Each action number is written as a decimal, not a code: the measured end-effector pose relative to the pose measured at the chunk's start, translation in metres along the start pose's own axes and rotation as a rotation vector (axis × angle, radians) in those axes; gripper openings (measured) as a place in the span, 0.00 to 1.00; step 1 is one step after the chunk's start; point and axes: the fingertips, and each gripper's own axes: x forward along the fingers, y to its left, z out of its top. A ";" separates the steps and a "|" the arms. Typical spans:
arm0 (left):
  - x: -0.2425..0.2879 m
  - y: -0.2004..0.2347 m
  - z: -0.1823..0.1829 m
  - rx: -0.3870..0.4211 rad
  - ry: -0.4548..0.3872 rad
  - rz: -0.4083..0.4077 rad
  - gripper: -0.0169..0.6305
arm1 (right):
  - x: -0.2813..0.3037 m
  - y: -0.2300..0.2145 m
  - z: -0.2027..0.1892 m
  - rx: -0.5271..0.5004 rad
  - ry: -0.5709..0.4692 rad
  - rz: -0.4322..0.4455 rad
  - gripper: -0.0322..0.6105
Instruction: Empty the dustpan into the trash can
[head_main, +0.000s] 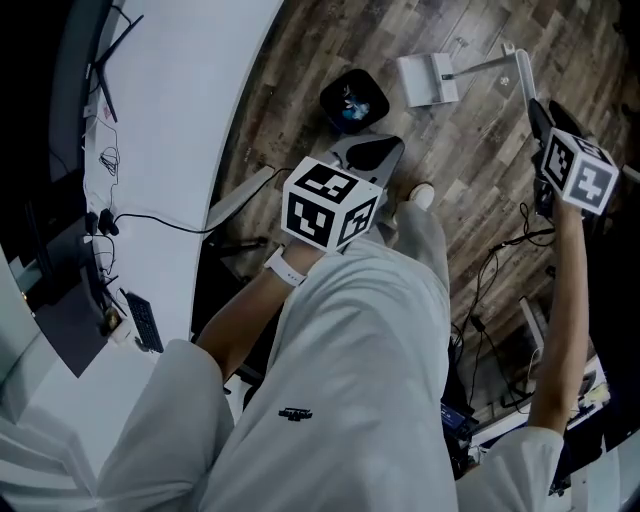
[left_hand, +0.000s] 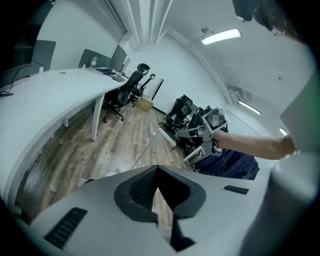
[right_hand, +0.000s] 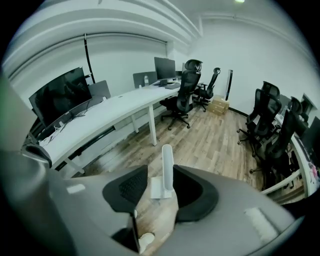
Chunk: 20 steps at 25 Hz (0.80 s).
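Grey jaws of the right gripper (right_hand: 160, 172) stand apart with nothing pressed between them. Just beyond their tips rises the white handle (right_hand: 167, 160) of the dustpan (head_main: 430, 80), free of both pads. Farther off, the dustpan sits on the wood floor (head_main: 470, 170), just beside the black trash can (head_main: 354, 100). The left gripper (left_hand: 157, 172) is closed and empty, the trash can just ahead of its tips. By my reading the dustpan is unheld, and emptying it calls for closing on the handle, lifting, then tipping it over the trash can
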 end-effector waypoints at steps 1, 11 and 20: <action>-0.004 -0.003 0.002 0.006 -0.008 0.001 0.04 | -0.009 0.001 -0.001 0.011 -0.019 0.002 0.30; -0.032 -0.030 0.027 0.074 -0.081 -0.003 0.04 | -0.104 0.008 -0.004 0.076 -0.212 -0.018 0.09; -0.048 -0.056 0.050 0.117 -0.138 -0.051 0.04 | -0.179 0.018 -0.006 0.392 -0.432 -0.001 0.09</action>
